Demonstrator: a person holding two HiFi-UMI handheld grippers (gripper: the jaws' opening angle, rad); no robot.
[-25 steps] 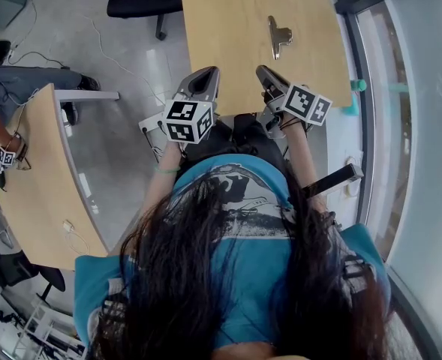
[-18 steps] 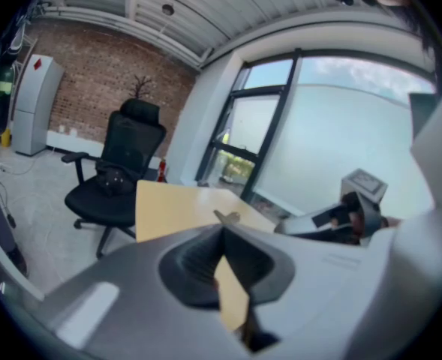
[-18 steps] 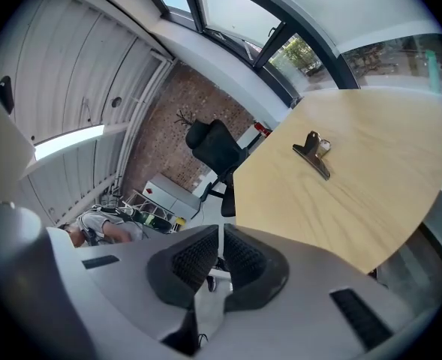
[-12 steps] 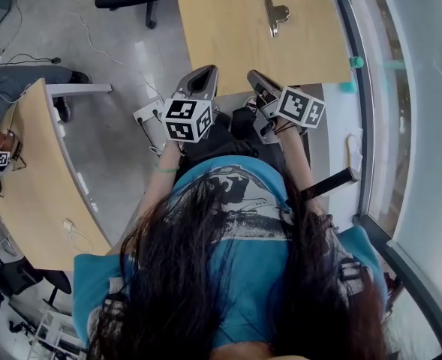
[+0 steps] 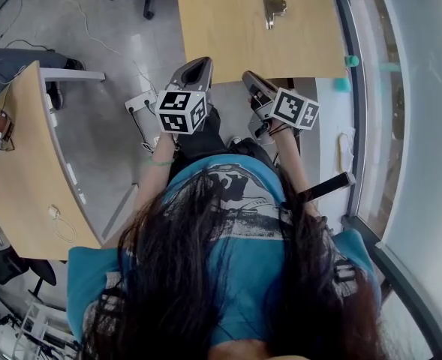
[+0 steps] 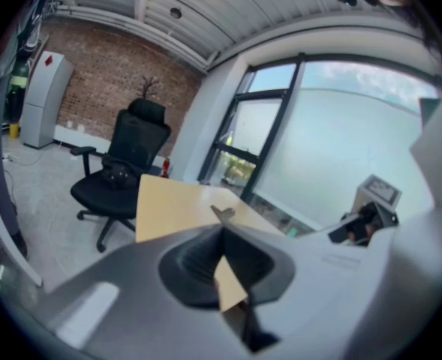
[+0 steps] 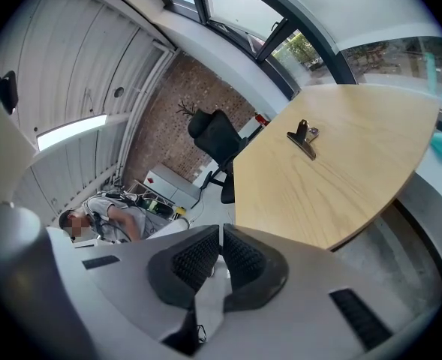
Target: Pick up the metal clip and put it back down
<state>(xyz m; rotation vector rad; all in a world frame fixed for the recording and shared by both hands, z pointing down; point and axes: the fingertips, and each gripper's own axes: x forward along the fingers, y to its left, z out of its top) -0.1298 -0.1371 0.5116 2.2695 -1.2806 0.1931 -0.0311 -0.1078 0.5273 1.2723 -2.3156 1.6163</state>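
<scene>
Both sets of jaws are pressed together, empty; the left gripper (image 6: 222, 235) and right gripper (image 7: 221, 235) hover short of the wooden table's (image 5: 221, 36) near edge, and the metal clip (image 5: 272, 7) lies on it, well ahead

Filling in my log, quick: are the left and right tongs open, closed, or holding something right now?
Left tongs: closed, holding nothing.
Right tongs: closed, holding nothing.

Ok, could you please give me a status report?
Left gripper shut, empty; right gripper shut, empty. Silver metal clip lying on light wooden table, untouched. Nothing in between.
</scene>
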